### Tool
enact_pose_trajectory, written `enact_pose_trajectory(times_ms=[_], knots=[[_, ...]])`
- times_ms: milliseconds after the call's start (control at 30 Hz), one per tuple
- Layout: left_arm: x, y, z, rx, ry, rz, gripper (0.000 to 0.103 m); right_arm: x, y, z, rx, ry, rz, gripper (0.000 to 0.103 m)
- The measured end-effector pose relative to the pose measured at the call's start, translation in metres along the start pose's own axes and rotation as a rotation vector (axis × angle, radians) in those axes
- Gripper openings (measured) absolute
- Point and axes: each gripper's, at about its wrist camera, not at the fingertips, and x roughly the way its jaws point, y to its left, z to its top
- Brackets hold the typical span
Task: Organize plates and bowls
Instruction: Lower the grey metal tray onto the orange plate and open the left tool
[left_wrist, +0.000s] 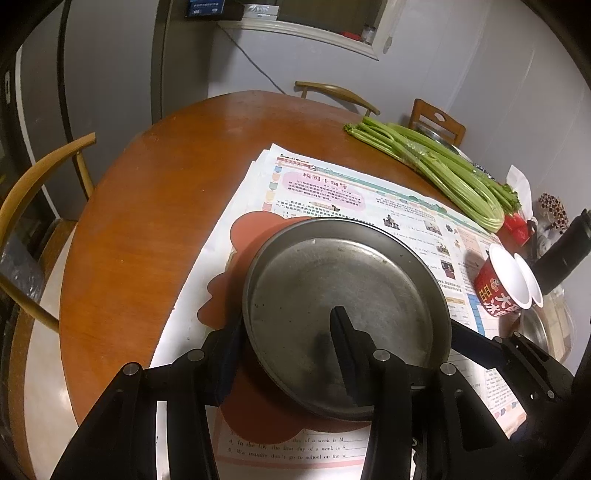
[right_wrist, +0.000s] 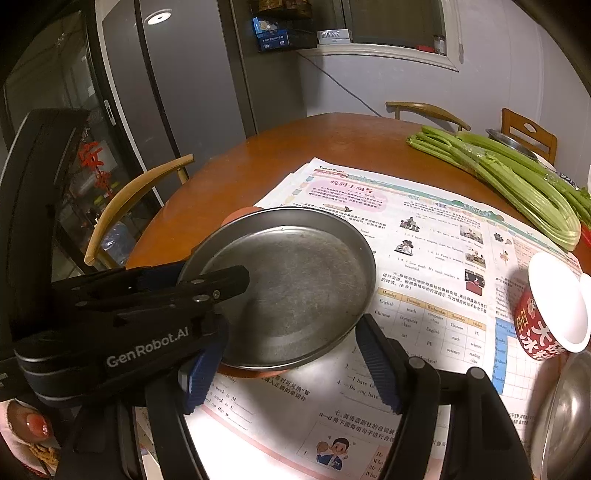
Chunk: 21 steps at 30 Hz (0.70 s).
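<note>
Step in hand, as judged: metal plate (left_wrist: 343, 314) being moved or set on red mat (left_wrist: 236, 258), centre frame; left tool (left_wrist: 288, 343) clenched on plate near rim, one finger inside, one outside; right tool (right_wrist: 291, 365) spread wide, grasping nothing, lower centre; next move calls for steady level hold; count: one plate, two red paper bowls (left_wrist: 506, 284) nested right edge, one celery bunch (left_wrist: 436, 166) upper right; worktop (left_wrist: 155, 206) round, newspaper (left_wrist: 369, 192) over it.

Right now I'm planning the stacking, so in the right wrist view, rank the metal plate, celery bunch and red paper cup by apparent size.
1. metal plate, nearest the camera, which inflates it
2. celery bunch
3. red paper cup
</note>
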Motion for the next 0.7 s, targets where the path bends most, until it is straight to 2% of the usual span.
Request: enact_pose_trajectory(times_ms=[700], knots=[[-0.022, 0.015, 0.004, -0.036, -0.054, 0.016, 0.051, 0.004, 0.004, 0.001, -0.015, 0.003, 0.016, 0.072]])
